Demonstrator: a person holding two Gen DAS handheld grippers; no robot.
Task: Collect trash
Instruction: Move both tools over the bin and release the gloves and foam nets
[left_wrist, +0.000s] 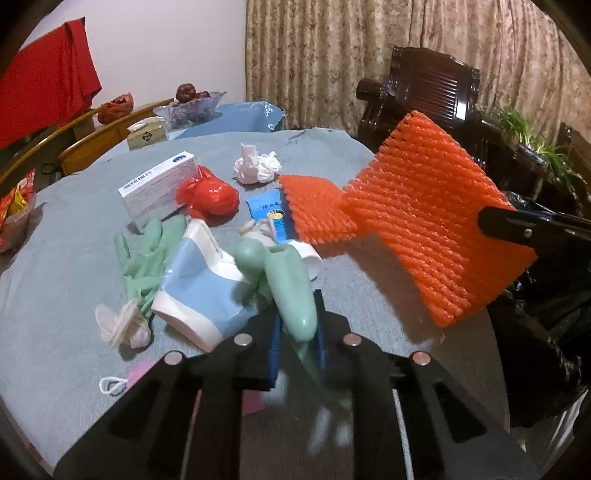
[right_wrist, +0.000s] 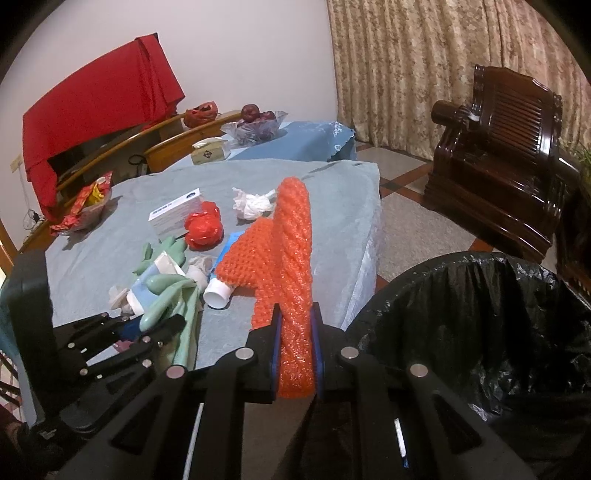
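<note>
Nearest the camera, the left gripper (left_wrist: 297, 332) has its jaws pinched tight on a green glove (left_wrist: 291, 288), right at the near edge of the table (left_wrist: 55, 332) with the blue-grey cloth. On the table from left to right lie a white box (left_wrist: 159, 186), a crumpled red bag (left_wrist: 208, 197), a blue and white pack (left_wrist: 199, 284), a ball of white tissue (left_wrist: 255, 166) farther back, and an orange foam net (left_wrist: 314, 208). On the right, the right gripper (right_wrist: 297, 347) is clamped on another orange foam net sleeve (right_wrist: 293, 258), lifted off the table just left of the black trash bag (right_wrist: 480, 314).
</note>
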